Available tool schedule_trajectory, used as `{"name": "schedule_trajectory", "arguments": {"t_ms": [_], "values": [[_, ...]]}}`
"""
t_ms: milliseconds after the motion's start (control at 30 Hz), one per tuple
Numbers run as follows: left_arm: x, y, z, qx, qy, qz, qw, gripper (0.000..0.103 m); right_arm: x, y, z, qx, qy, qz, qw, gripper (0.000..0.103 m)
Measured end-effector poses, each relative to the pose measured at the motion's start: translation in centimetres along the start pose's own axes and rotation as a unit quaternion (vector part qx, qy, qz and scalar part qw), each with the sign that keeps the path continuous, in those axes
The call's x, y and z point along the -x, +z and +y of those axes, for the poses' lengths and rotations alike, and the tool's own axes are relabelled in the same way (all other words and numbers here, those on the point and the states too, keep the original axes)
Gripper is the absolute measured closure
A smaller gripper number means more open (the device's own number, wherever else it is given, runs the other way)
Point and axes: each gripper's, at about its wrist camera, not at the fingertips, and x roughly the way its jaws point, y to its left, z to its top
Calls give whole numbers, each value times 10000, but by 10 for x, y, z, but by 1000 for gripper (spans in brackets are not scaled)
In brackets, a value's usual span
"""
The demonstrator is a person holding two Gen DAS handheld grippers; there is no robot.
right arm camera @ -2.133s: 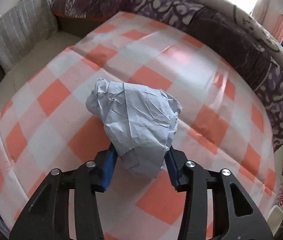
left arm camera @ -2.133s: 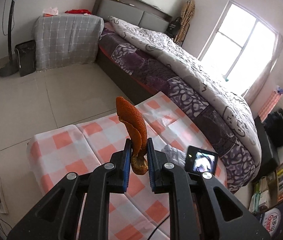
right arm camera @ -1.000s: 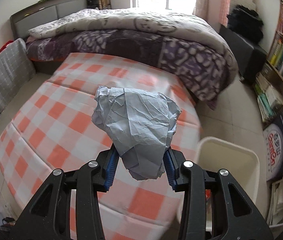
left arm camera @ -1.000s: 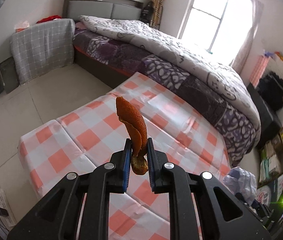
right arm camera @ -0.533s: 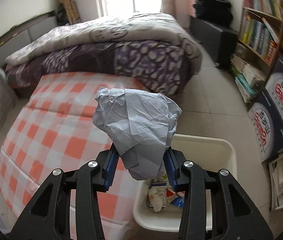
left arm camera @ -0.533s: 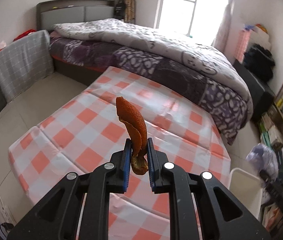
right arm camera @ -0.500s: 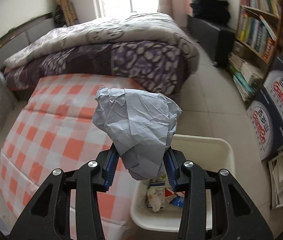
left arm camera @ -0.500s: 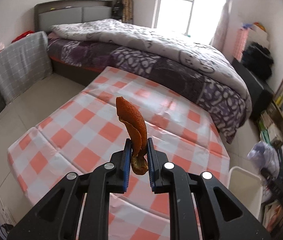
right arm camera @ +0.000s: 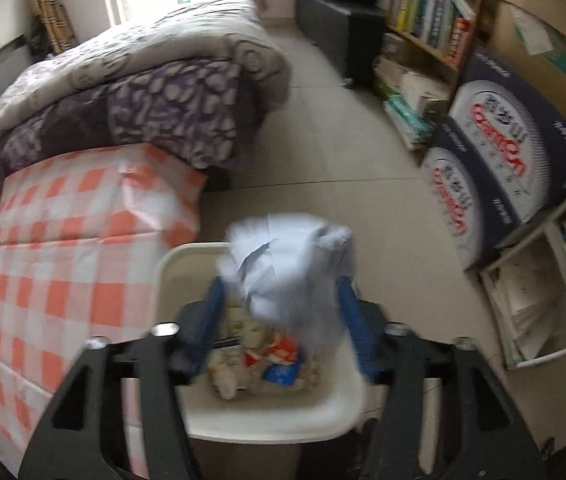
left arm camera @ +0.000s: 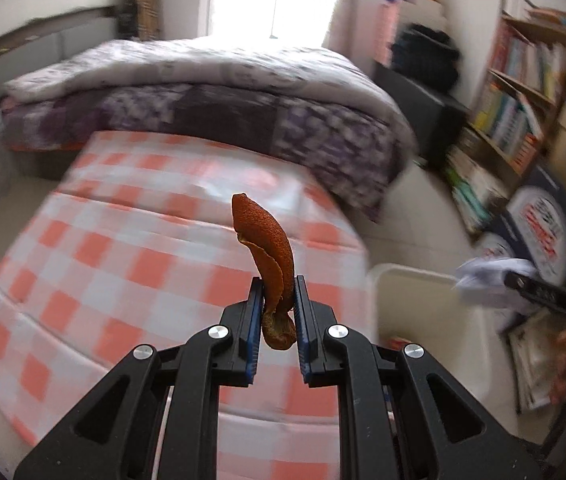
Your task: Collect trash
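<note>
Paper wad [right arm camera: 287,264] dropping out between right tongs [right arm camera: 283,320], over bin [right arm camera: 267,424]; jaws just been opening, now standing wide, pads no longer pressing wad, though blur is hiding whether one pad is still brushing it. Step in hand: release into bin, already holding wrappers.

Peel [left arm camera: 271,256] sitting pinched in left tongs [left arm camera: 278,320], jaws narrow, over checkered tabletop [left arm camera: 95,264], beside bin [left arm camera: 411,280].

Next, likely: left tongs swinging over bin, then opening.

Versus half second earlier: wad was being gripped firmly; bin now lying directly below.
</note>
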Motion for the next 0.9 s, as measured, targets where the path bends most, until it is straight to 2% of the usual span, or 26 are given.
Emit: {"name": "schedule_trajectory", "arguments": {"t_ms": [167,433,467,500,533,567,667,767,800,867,900], "values": [[-14,-9,-47,-416,-380,161,9983,88,6,1,-35,-249,-388,-222,9987,17],[-41,-14,-108,-711,-1150,496,9896,87,8,0,-78,-678,-417,-219,9966,16],[-44,-14,-115,-740,-1364,536,9864,84,11,0,-81,-717,-424,-247,9962,16],[-45,-13,-119,-740,-1452,549,9851,76,13,0,-83,-751,-429,-276,9959,16],[-45,-13,-121,-708,-1479,517,9851,48,16,0,-87,-799,-426,-325,9954,16],[-44,-12,-121,-646,-1446,433,9864,33,18,0,-88,-826,-412,-353,9951,16],[-36,-11,-116,-632,-1328,317,9886,33,28,-2,-90,-870,-341,-529,9942,16],[-16,-11,-102,-691,-937,38,9932,32,41,-4,-81,-726,-366,-719,9941,13],[-4,-11,-97,-720,-692,-144,9949,31,45,-4,-76,-657,-370,-755,9943,11],[16,-13,-87,-699,-260,-497,9960,19,60,-10,-63,-516,-327,-904,9940,8],[27,-14,-82,-668,-58,-694,9953,16,67,-14,-58,-466,-328,-990,9935,7]]}}
